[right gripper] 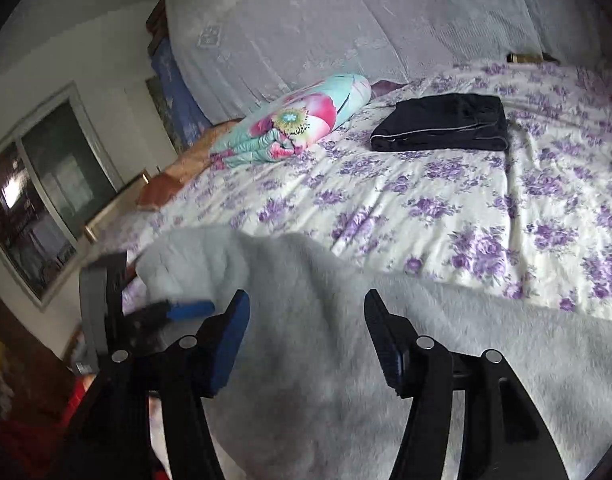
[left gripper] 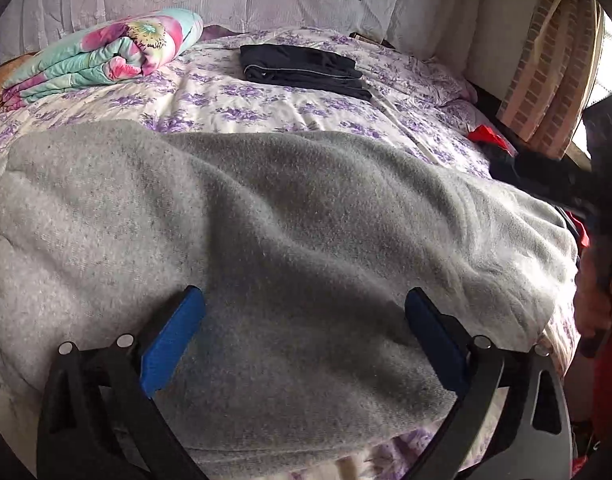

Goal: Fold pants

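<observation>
No legible brand, label or writing on any item.

Grey fleece pants (left gripper: 290, 248) lie spread on the bed (left gripper: 266, 108), at its near edge; long axis runs left–right across the left wrist view. Which end is the waist: cannot tell.

Left tool (left gripper: 304, 344): blue pads apart, hovering over the near part of the grey fabric, nothing between them.

Right tool (right gripper: 306, 340): jaws apart, over the pants (right gripper: 346, 360), nothing clamped.

Farther back on the bed: folded dark pants (left gripper: 306, 68), grey piping line visible, long axis roughly left–right. Rolled floral quilt (left gripper: 102, 56) left of them, well apart from the grey pants.
</observation>
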Action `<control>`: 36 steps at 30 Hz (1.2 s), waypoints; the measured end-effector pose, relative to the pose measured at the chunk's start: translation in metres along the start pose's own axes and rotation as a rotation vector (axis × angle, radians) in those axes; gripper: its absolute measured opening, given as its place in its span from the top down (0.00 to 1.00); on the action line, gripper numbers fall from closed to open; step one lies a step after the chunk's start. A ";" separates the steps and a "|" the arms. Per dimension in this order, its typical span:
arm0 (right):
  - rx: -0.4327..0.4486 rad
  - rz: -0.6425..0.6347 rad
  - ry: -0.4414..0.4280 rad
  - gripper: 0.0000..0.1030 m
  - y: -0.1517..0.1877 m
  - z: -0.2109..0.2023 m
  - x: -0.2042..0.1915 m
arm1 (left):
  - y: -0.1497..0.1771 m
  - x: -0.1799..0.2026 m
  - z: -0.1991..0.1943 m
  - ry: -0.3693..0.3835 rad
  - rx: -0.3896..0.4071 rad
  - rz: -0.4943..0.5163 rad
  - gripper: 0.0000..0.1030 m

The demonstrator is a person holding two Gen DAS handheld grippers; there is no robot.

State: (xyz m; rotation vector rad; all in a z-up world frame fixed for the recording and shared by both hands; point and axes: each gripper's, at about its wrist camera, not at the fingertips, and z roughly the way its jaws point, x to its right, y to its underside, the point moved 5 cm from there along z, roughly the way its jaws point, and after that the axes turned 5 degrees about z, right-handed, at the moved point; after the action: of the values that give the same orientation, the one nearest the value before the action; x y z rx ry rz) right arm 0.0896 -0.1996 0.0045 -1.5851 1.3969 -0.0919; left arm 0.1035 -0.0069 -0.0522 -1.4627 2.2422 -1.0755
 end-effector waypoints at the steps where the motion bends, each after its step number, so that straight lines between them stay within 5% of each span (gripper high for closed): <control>1: -0.041 0.044 -0.050 0.42 -0.014 0.013 0.003 | 0.000 0.000 0.003 -0.007 -0.002 0.006 0.05; 4: -0.137 0.139 -0.085 0.46 -0.044 0.060 0.013 | 0.001 0.002 0.002 -0.014 -0.001 0.016 0.05; 6: -0.173 0.244 -0.097 0.71 -0.056 0.089 0.025 | 0.006 0.001 0.000 -0.001 0.008 0.016 0.05; 9: -0.196 0.269 -0.040 0.89 -0.058 0.119 0.031 | 0.008 0.000 -0.001 0.005 0.014 0.017 0.05; 16: -0.272 -0.086 0.021 0.89 0.007 0.115 -0.023 | 0.007 0.000 -0.001 0.017 0.021 0.018 0.05; 22: -0.285 -0.133 0.063 0.90 0.012 0.115 -0.026 | 0.005 -0.001 0.000 0.028 0.022 0.017 0.05; 25: -0.270 -0.085 0.035 0.83 -0.002 0.115 -0.020 | 0.005 -0.001 -0.001 0.028 0.024 0.016 0.05; 27: -0.246 -0.002 -0.001 0.66 -0.012 0.116 -0.011 | 0.005 -0.001 0.000 0.028 0.024 0.016 0.05; 29: -0.223 0.091 -0.038 0.61 -0.021 0.116 -0.001 | 0.006 -0.001 -0.001 0.028 0.024 0.016 0.05; 33: -0.262 0.209 -0.107 0.56 -0.029 0.126 0.009 | 0.006 -0.001 -0.001 0.028 0.024 0.016 0.05; 36: -0.312 0.209 -0.080 0.54 -0.024 0.141 0.007 | 0.006 0.000 -0.001 0.028 0.025 0.016 0.05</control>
State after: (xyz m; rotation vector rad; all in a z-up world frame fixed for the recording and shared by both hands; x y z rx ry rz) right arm 0.1961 -0.1247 -0.0550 -1.6605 1.5603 0.3247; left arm 0.0990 -0.0047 -0.0557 -1.4267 2.2472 -1.1215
